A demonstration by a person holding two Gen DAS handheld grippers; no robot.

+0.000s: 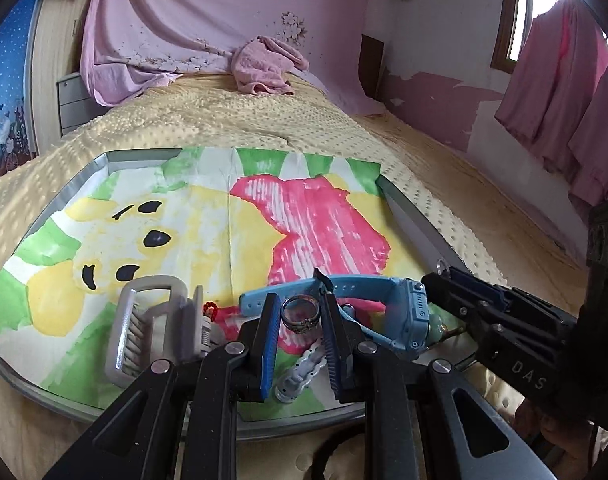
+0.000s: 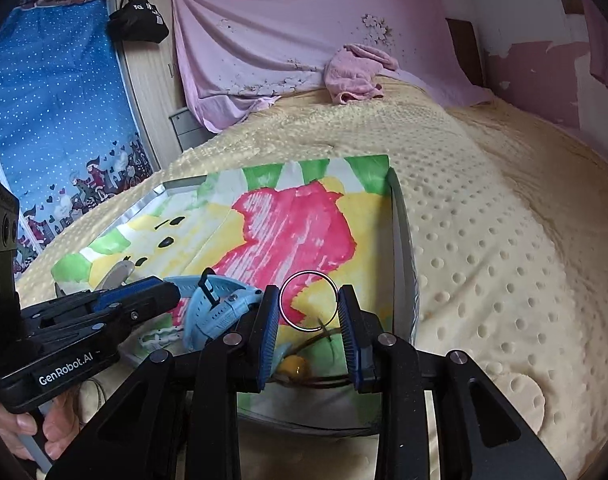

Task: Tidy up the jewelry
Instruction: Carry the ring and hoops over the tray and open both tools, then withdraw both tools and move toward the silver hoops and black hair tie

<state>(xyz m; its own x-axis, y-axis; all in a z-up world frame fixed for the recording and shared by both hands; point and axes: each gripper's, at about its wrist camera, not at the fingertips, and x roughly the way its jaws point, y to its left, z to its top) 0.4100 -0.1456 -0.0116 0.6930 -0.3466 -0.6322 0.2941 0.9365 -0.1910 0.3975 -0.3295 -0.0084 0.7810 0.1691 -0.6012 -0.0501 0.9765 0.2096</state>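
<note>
My left gripper [image 1: 300, 316] is shut on a wide metal ring [image 1: 299, 315], held upright between its blue pads just above the tray [image 1: 64, 196]. My right gripper [image 2: 308, 301] is shut on a thin silver ring [image 2: 308, 300], also held upright. The right gripper also shows in the left wrist view [image 1: 443, 270], to the right of a blue watch [image 1: 387, 300]. The watch lies on the painted paper [image 1: 208, 232] in the tray and also shows in the right wrist view [image 2: 216, 308]. A white chain bracelet [image 1: 304, 372] lies under the left gripper. A yellow bead on a cord [image 2: 294, 366] lies under the right gripper.
A grey jewelry box [image 1: 148, 328] stands open at the tray's near left, with a small red charm [image 1: 211, 309] beside it. The tray sits on a cream dotted bedspread [image 2: 483, 240]. A pink towel [image 1: 264, 64] lies at the bed's far end.
</note>
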